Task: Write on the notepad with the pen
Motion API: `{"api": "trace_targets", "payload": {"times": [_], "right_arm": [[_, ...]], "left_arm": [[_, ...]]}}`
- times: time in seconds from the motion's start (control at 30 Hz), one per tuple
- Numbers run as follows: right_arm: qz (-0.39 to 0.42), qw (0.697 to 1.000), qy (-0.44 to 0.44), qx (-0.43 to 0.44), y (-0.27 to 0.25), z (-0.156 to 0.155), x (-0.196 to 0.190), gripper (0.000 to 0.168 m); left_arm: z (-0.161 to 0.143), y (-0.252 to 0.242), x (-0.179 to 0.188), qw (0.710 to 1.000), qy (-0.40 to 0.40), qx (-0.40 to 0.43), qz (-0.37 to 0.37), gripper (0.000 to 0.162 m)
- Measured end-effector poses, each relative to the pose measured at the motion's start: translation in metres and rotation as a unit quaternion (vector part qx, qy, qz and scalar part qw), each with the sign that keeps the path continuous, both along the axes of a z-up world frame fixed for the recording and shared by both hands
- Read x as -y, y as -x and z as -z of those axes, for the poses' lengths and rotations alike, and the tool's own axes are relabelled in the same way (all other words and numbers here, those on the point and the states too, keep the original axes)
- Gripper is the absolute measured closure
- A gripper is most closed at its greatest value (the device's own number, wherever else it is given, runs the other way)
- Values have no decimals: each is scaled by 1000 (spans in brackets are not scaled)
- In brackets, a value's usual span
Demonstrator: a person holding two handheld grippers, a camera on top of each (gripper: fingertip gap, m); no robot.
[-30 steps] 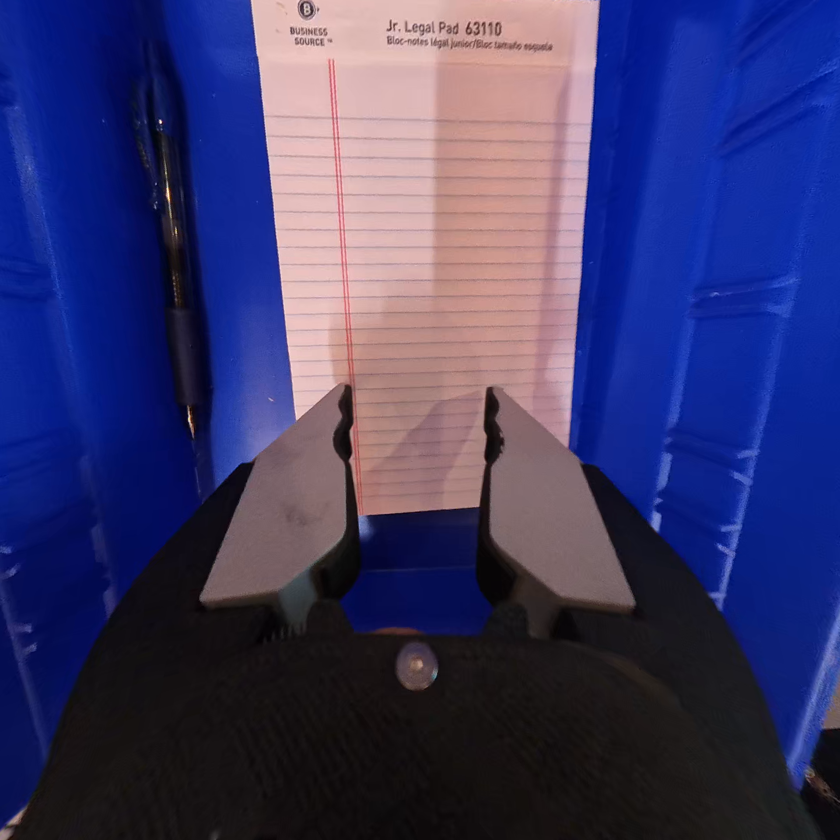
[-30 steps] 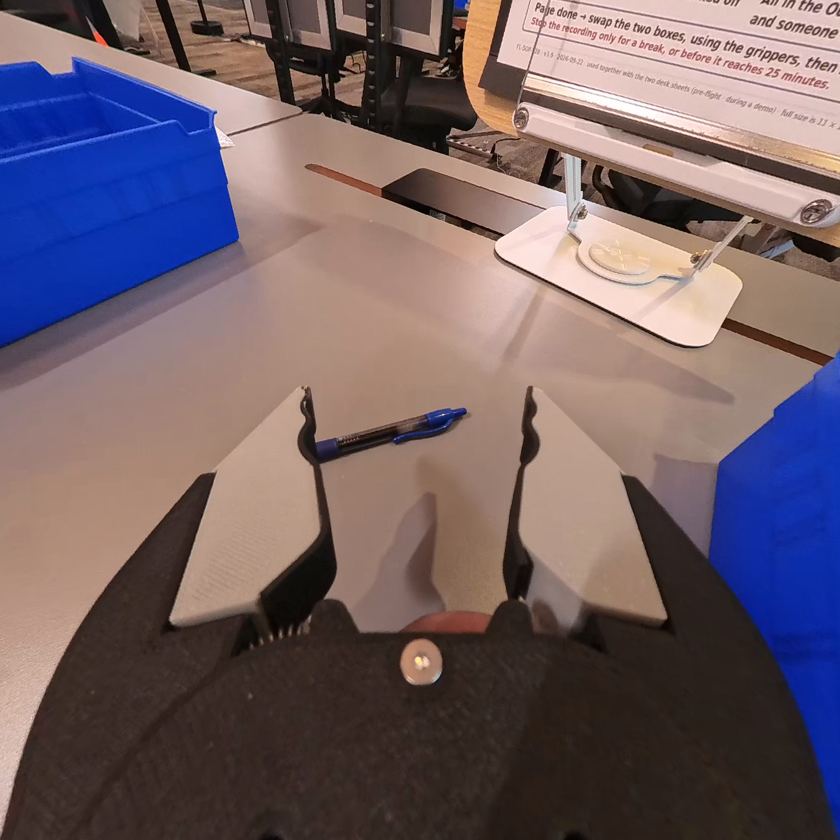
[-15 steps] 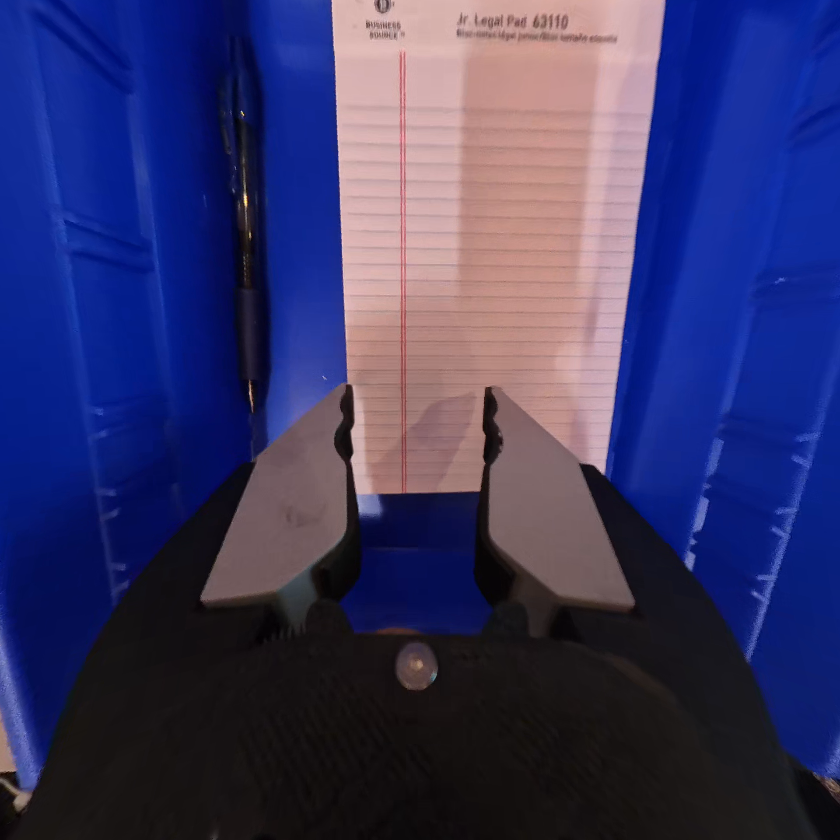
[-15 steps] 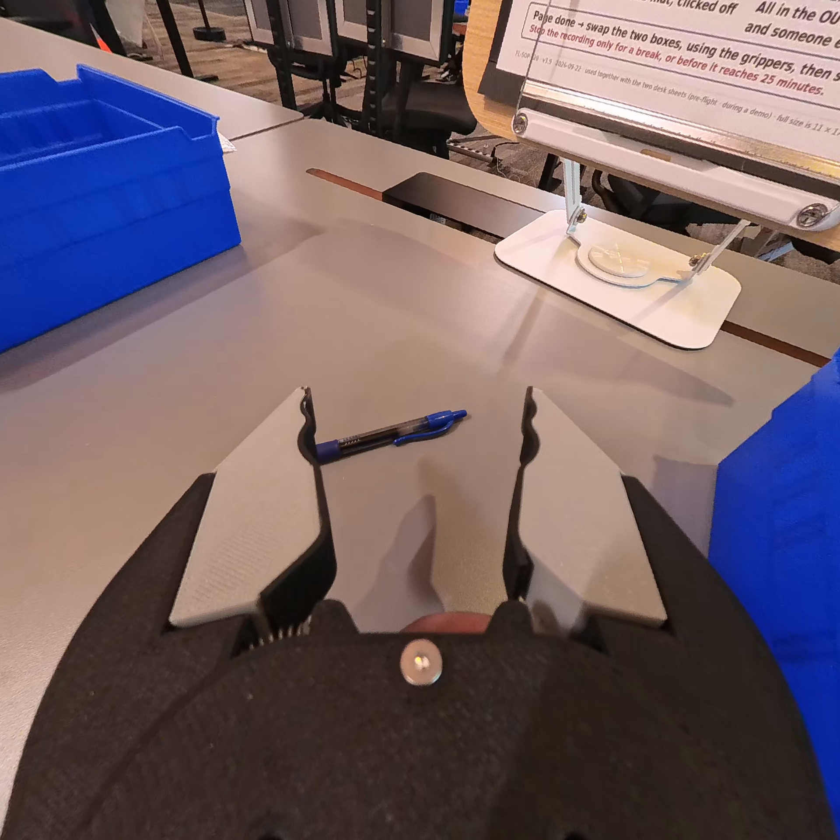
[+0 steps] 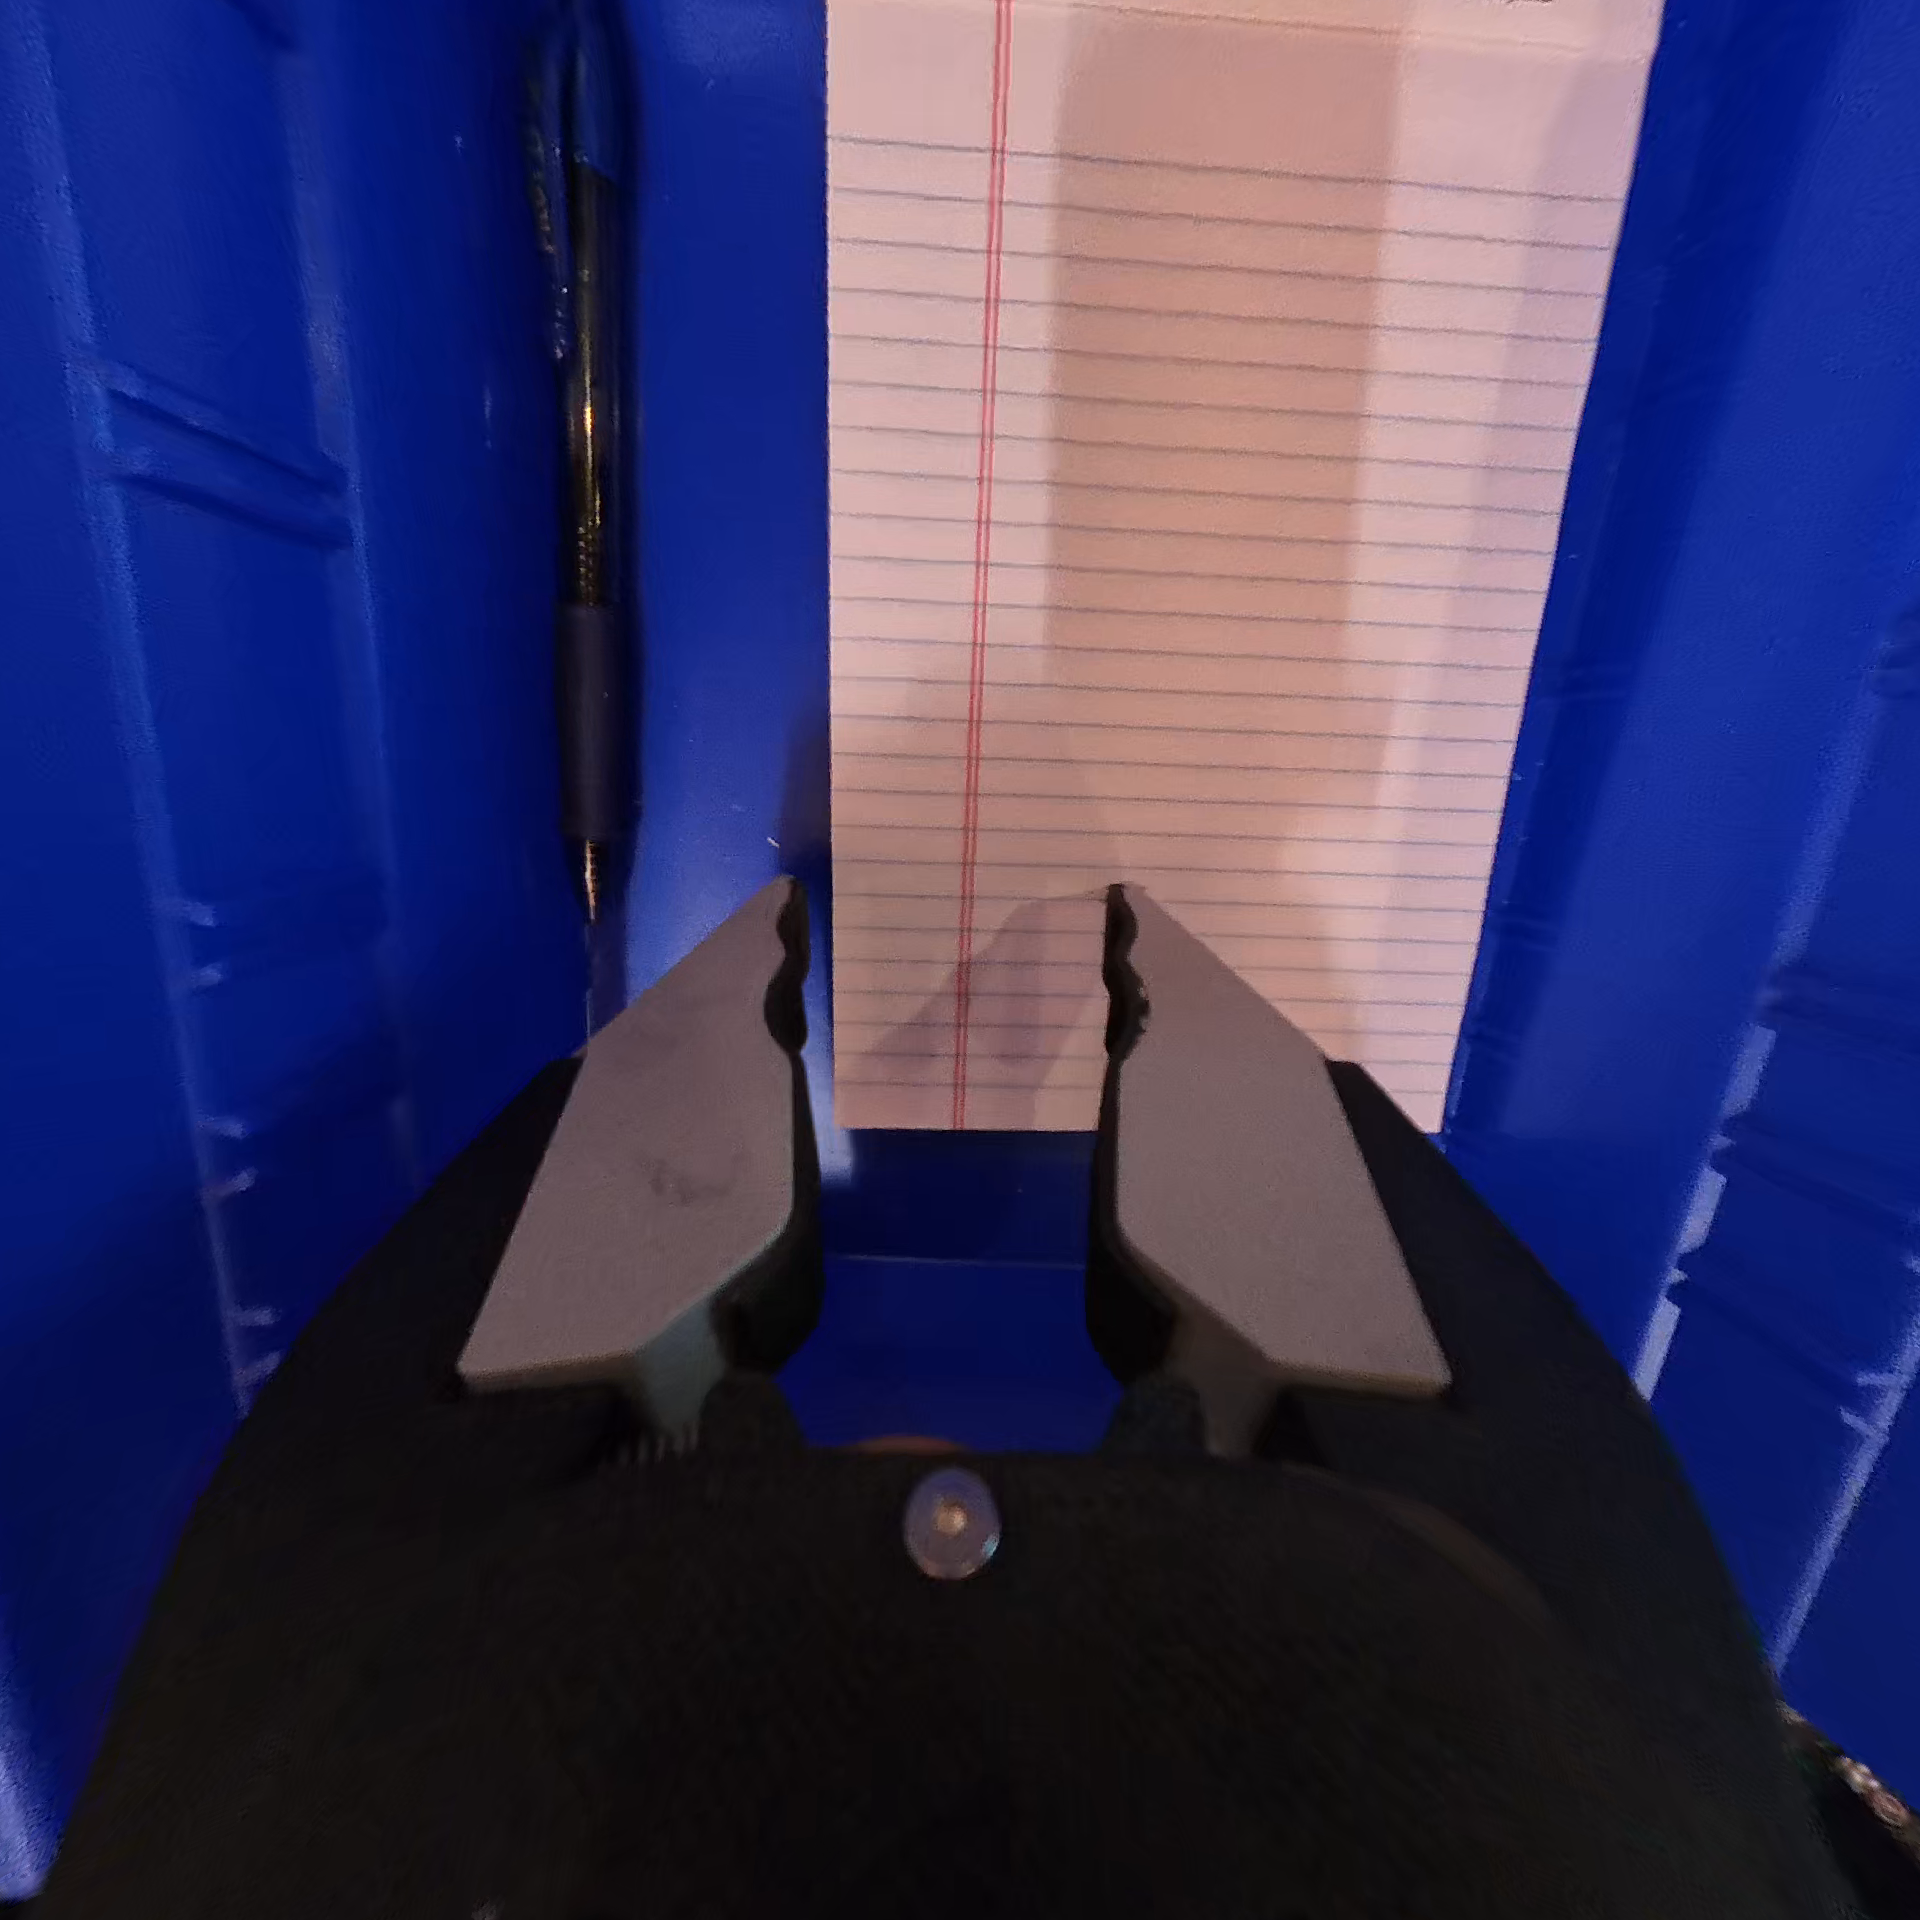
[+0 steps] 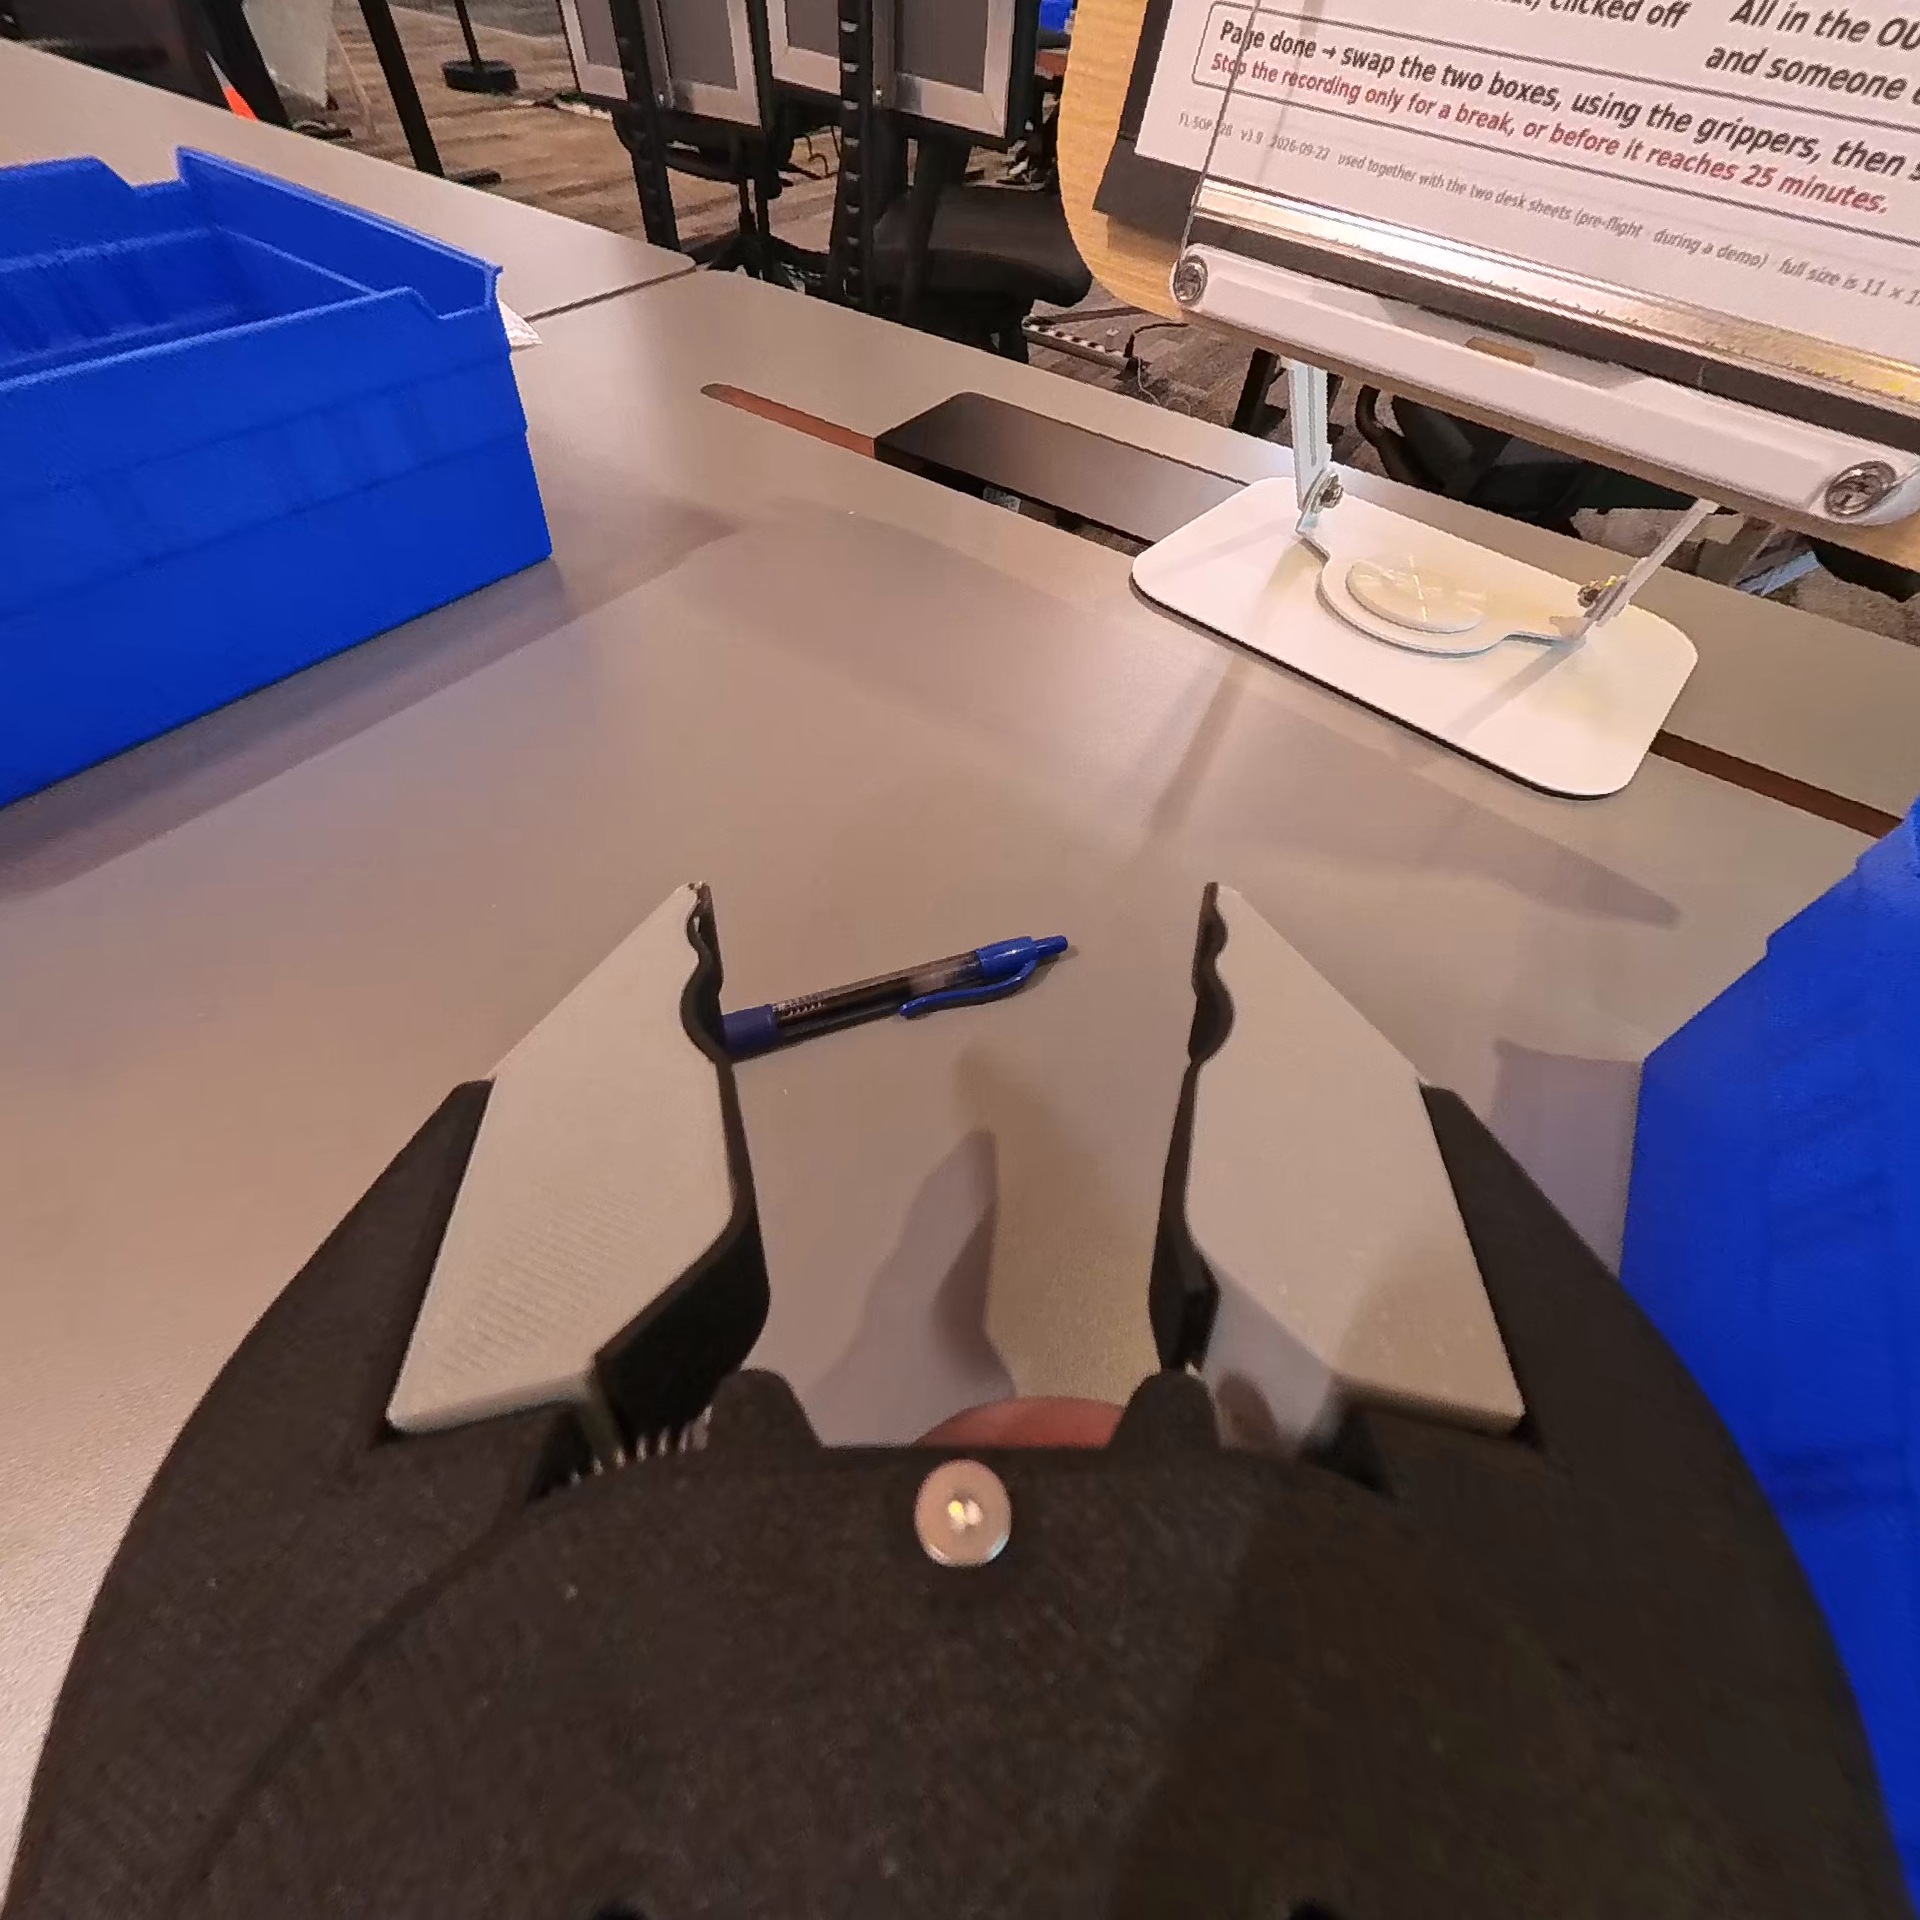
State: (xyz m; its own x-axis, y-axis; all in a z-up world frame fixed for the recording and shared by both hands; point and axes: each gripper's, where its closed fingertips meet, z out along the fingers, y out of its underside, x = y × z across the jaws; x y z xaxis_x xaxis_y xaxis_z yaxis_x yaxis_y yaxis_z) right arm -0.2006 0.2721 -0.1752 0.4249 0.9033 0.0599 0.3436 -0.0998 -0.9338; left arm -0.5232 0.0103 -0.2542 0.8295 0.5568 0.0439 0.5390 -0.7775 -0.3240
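Reach step: the left gripper (image 5: 951, 894), jaws apart, is hovering over the notepad (image 5: 1195, 582) in a blue bin (image 5: 260, 727), apparently beside a second pen (image 5: 587, 582). The right gripper (image 6: 951, 894), jaws apart and empty, is facing the pen (image 6: 894, 992) on the table (image 6: 831, 727); next, closing on its barrel.

Grey table (image 6: 727, 748), blue pen (image 6: 894, 992), blue bin (image 6: 249, 499), apparently white stand base (image 6: 1455, 665)

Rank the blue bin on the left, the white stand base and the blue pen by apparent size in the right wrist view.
1. blue bin, cut off by the frame
2. white stand base
3. blue pen, though nearest the camera
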Motion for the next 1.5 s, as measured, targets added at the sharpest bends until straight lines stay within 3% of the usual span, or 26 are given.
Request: {"api": "trace_targets", "payload": {"times": [0.1, 0.37, 0.6, 0.83, 1.07, 1.5], "right_arm": [[-1, 1000, -1, 2, 0, 1, 0, 81], [-2, 1000, -1, 0, 1, 0, 1, 80], [-2, 1000, 0, -1, 0, -1, 1, 81], [-4, 1000, 0, -2, 1, -1, 2, 81], [-3, 1000, -1, 1, 1, 0, 2, 81], [-4, 1000, -1, 1, 1, 0, 2, 81]], "left_arm": [[0, -2, 0, 1000, -7, 10, -1, 107], [3, -29, -4, 997, 21, 31, 68, 70], [5, -34, -4, 996, 39, 24, 79, 64], [0, -32, -7, 997, -3, 46, 62, 67], [0, -20, -2, 998, -18, 26, 45, 94], [2, -16, -5, 999, -12, 0, 43, 96]]}}
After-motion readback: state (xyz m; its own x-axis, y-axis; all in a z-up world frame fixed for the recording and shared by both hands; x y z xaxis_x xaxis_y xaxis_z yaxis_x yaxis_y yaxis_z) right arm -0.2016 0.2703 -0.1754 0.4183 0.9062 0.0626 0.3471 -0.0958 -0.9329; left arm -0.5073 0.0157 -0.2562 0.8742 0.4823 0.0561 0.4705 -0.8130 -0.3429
